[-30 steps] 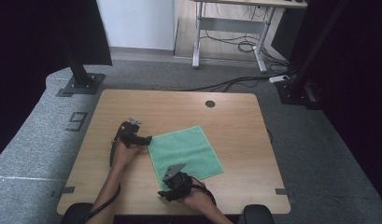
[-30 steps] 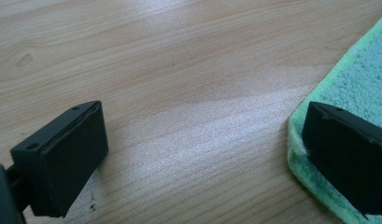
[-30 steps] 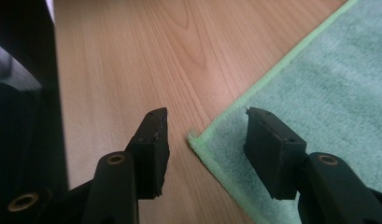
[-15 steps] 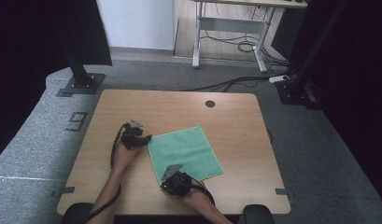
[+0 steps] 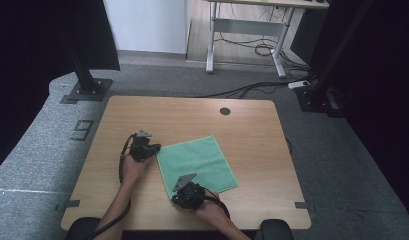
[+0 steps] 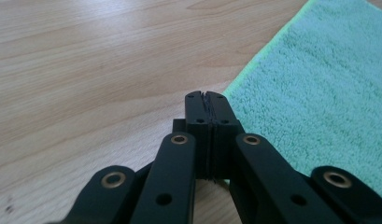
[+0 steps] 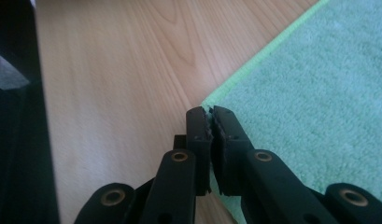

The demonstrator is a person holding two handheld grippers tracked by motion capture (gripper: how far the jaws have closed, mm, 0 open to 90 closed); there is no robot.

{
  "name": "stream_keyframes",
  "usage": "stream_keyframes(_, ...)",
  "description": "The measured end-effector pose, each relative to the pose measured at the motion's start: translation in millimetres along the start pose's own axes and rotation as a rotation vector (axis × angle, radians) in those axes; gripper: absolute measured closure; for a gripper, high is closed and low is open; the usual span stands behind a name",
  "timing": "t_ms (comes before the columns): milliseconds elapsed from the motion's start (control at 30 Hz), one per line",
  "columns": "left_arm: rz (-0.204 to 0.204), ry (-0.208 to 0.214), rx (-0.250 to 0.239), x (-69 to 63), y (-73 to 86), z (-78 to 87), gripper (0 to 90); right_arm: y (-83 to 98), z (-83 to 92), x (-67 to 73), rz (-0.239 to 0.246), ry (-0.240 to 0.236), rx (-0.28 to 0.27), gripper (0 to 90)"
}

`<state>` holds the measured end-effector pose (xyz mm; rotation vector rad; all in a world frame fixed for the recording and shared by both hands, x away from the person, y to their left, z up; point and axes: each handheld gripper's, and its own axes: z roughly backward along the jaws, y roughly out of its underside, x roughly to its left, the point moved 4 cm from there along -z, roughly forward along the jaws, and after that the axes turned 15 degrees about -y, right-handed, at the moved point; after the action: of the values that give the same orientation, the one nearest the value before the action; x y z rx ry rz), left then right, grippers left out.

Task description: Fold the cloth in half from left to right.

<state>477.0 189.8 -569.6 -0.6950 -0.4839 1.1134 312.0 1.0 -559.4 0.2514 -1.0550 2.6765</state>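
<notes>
Item: green cloth (image 5: pixel 197 162), lying flat at centre of the table (image 5: pixel 252 145) in the high view.

Left gripper (image 5: pixel 151 148): at the cloth's upper-left corner; its jaws have just closed fully, the cloth edge running beside the tips; whether fabric is caught cannot be told.

Right gripper (image 5: pixel 176 197): at the lower-left corner, jaws nearly shut at the hem; a pinch looks likely, unconfirmed.

Risk: a thin bite on one corner may slip on lifting, so that the cloth hangs from a single corner or drags, bunching.
</notes>
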Motion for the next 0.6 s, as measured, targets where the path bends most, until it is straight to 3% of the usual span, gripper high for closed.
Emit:
stream_keyframes(267, 0.025, 0.013, -0.035, 5.8, -11.6, 15.4, 89.0, -14.6, 12.9, 6.8, 0.039, 0.004, -0.037, 84.8)
stream_keyframes(467, 0.021, 0.028, -0.072, -4.4, -29.1, 15.9, 89.0, -12.7, 34.0, 3.9, 0.032, 0.04, -0.068, 84.8)
stream_keyframes(600, -0.003, 0.033, -0.083, -14.6, -40.6, 14.1, 89.1, -5.4, 47.2, -0.6, 0.016, 0.062, -0.084, 84.8)
